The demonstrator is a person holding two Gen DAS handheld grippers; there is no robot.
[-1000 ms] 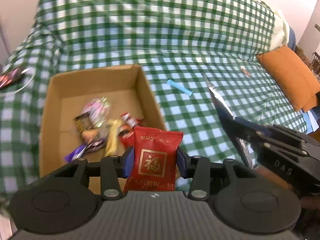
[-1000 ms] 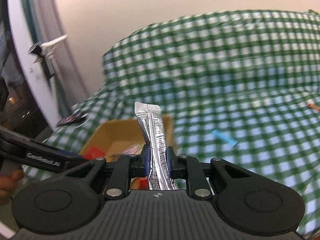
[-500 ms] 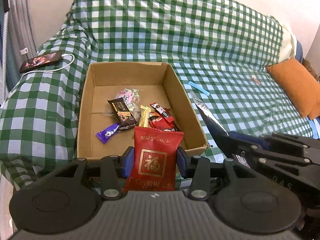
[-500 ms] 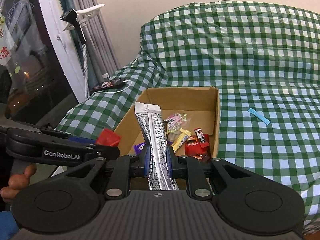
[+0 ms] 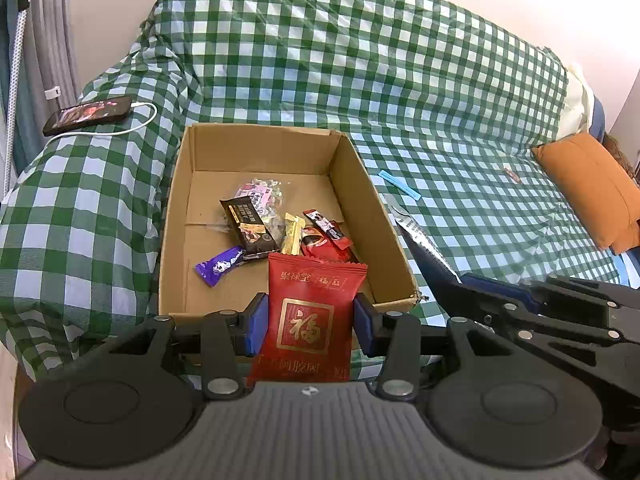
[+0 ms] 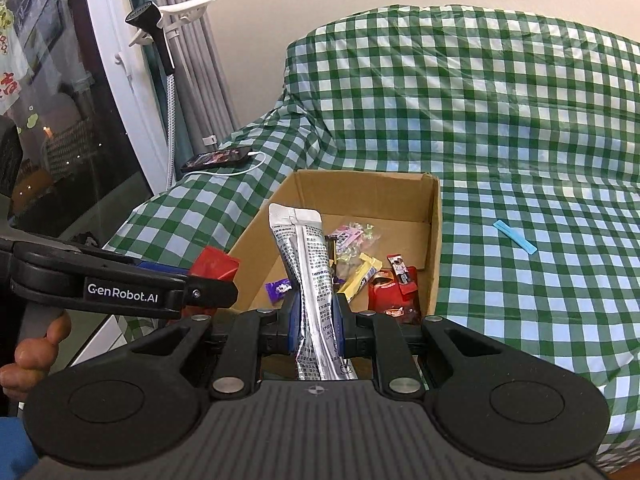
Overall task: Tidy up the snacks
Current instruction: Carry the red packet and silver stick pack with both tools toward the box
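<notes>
Left wrist view: the left gripper (image 5: 310, 322) pinches a red snack packet (image 5: 311, 316) upright at 6 o'clock, just over the near rim of the cardboard box (image 5: 376, 216). Loose snacks (image 5: 280, 232) crowd the box's near right; its floor toward 10 o'clock lies bare.

Right wrist view: the right gripper (image 6: 316, 322) is clamped on a silver sachet (image 6: 310, 280), at the box's near edge. A blue strip (image 6: 515, 237) lies at 2 o'clock on the checked cloth (image 6: 520, 120), well apart from the box.

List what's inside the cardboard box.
The box holds a black bar, purple candy, yellow stick, red packets and pink sweets. The held red pouch hides its near corner.
</notes>
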